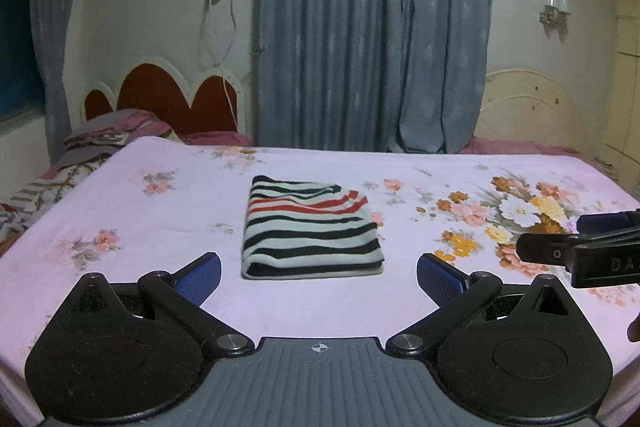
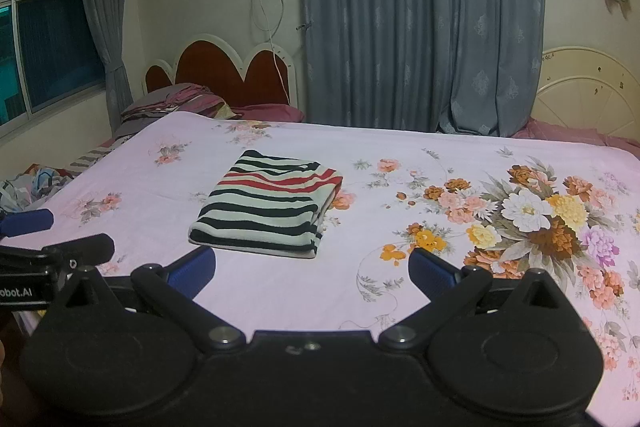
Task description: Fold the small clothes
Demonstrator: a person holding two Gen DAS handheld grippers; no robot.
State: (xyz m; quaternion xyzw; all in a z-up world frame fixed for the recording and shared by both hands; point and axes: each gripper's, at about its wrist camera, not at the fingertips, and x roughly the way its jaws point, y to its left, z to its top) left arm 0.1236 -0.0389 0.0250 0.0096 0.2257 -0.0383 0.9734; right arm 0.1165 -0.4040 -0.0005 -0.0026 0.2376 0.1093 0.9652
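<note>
Pink flowered sheet (image 1: 160, 219) covers a big bed, and on it lies the striped garment (image 1: 310, 229). It is folded into a neat flat block with black, white and red stripes. It sits near the middle of the bed, flat on the sheet, with nothing touching it.

From the left wrist view, the garment is at 12 o'clock, just past the left gripper (image 1: 319, 277). Its blue fingers (image 1: 199, 281) are spread wide apart and hold nothing. They hang over the near part of the bed. The right gripper (image 1: 580, 247) pokes in at 3 o'clock.

From the right wrist view, the garment (image 2: 272, 201) is at about 11 o'clock from the right gripper (image 2: 312, 269). Its blue fingers (image 2: 434, 273) are wide apart too and hold nothing. The left gripper (image 2: 48, 239) shows at 9 o'clock.

A big bunch of printed flowers (image 2: 532, 215) is at 2 o'clock on the sheet. Behind the bed hang blue curtains (image 1: 372, 27), with a red headboard (image 1: 168, 99) at 10 o'clock.
</note>
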